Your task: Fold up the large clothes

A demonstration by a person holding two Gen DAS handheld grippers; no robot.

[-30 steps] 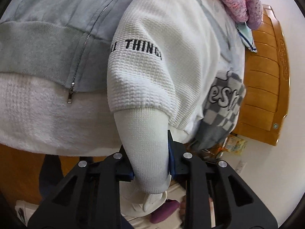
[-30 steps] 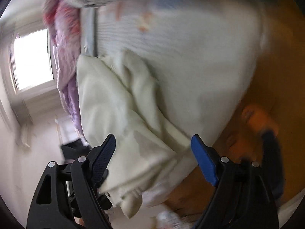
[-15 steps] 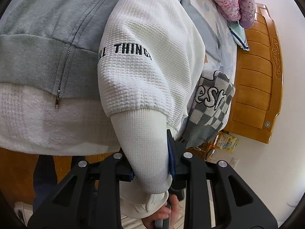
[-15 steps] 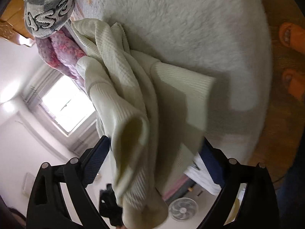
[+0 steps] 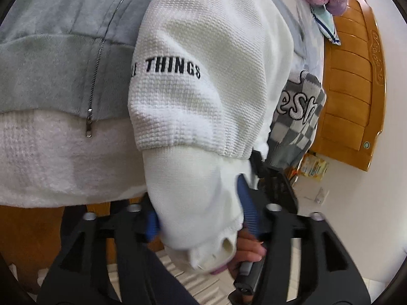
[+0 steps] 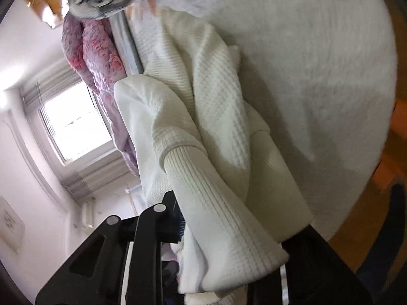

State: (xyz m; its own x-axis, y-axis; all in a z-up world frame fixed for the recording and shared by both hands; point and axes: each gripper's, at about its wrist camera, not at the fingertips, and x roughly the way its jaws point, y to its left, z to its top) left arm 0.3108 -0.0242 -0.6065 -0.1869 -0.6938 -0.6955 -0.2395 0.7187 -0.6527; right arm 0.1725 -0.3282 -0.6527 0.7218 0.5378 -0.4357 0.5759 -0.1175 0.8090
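A white waffle-knit sweater (image 5: 203,50) with black "THINGS" lettering lies on the bed. Its ribbed cuff (image 5: 195,198) hangs off the edge between the fingers of my left gripper (image 5: 198,216), whose jaws stand slightly apart around it. In the right wrist view the same sweater (image 6: 216,106) is bunched, and my right gripper (image 6: 229,228) is shut on its ribbed cuff (image 6: 216,203). The right finger is hidden under the cloth.
A grey zip hoodie (image 5: 63,38) lies beside the sweater on a white fluffy blanket (image 5: 51,165). A checkered grey knit (image 5: 297,117) and pink quilt (image 6: 96,48) lie further off. A wooden headboard (image 5: 351,89) and a window (image 6: 73,124) border the bed.
My left gripper's jaws have spread apart around the cuff. My right gripper has closed on the other cuff, which earlier lay loose between its open fingers.
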